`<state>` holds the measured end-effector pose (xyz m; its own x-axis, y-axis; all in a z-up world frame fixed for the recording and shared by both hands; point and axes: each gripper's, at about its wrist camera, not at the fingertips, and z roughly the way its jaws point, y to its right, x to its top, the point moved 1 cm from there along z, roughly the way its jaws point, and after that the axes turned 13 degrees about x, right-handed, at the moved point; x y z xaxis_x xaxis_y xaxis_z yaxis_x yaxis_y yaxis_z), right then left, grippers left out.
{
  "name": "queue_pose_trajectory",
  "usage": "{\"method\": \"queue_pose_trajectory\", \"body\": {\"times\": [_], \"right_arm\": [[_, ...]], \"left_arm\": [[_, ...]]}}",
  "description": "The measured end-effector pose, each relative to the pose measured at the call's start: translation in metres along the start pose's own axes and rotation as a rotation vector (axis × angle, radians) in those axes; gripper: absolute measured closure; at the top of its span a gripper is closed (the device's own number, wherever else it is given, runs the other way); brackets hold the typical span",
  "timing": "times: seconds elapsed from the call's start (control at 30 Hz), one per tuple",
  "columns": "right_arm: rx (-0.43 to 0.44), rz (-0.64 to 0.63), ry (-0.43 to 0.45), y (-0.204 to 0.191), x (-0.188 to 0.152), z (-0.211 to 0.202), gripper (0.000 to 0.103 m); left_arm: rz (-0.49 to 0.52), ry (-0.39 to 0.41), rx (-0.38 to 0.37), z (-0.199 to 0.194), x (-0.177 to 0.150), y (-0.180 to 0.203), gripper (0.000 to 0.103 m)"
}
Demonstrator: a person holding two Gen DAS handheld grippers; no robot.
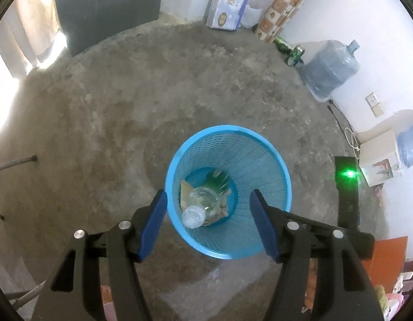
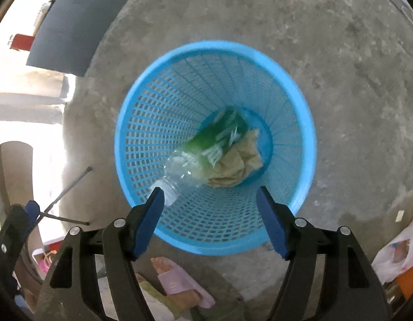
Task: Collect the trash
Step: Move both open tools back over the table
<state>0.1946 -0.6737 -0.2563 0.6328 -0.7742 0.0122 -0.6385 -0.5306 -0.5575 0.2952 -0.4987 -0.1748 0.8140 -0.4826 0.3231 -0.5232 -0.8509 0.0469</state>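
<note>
both grippers point(image 1: 209, 208) point(image 2: 210, 208) wide open, empty; bottle point(image 2: 203, 149) half hides crumpled paper point(image 2: 238, 163) in basket point(image 2: 142, 101).

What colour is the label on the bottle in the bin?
Green, with white streaks. The label on the bottle in the bin shows best in the right wrist view.

Open left tongs point(image 1: 209, 208) above blue basket point(image 1: 273, 160), bottle point(image 1: 199, 206) inside

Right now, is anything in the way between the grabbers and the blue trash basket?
Nothing visible is. Both the left gripper and the right gripper hang open above the blue basket, whose top is uncovered. A clear bottle and crumpled paper already lie inside it.
</note>
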Motion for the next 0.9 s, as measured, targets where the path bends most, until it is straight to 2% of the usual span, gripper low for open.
{"method": "queue_pose_trajectory", "body": {"times": [0.13, 0.17, 0.33, 0.47, 0.6, 0.67, 0.73, 0.9], "right_arm": [[-0.012, -0.054, 0.062, -0.008, -0.022, -0.035, 0.035], [-0.012, -0.062, 0.076, -0.003, -0.028, -0.033, 0.035], [0.007, -0.126, 0.180, -0.015, -0.071, -0.085, 0.034], [0.045, -0.177, 0.275, -0.031, -0.112, -0.130, 0.024], [0.087, -0.254, 0.366, -0.058, -0.160, -0.167, 0.017], [0.105, -0.301, 0.403, -0.074, -0.183, -0.173, 0.012], [0.099, -0.348, 0.421, -0.094, -0.206, -0.171, 0.012], [0.073, -0.511, 0.417, -0.158, -0.249, -0.159, 0.008]], "left_arm": [[-0.025, 0.030, -0.033, -0.029, -0.007, -0.010, 0.041], [-0.029, 0.043, -0.042, -0.038, -0.009, -0.013, 0.041], [-0.013, 0.139, -0.067, -0.106, -0.028, -0.024, 0.041], [0.005, 0.228, -0.110, -0.171, -0.058, -0.036, 0.035], [0.013, 0.327, -0.180, -0.234, -0.103, -0.058, 0.028], [0.011, 0.359, -0.169, -0.259, -0.126, -0.068, 0.025], [0.001, 0.402, -0.150, -0.279, -0.148, -0.080, 0.023], [-0.070, 0.495, -0.087, -0.318, -0.203, -0.125, 0.020]]}}
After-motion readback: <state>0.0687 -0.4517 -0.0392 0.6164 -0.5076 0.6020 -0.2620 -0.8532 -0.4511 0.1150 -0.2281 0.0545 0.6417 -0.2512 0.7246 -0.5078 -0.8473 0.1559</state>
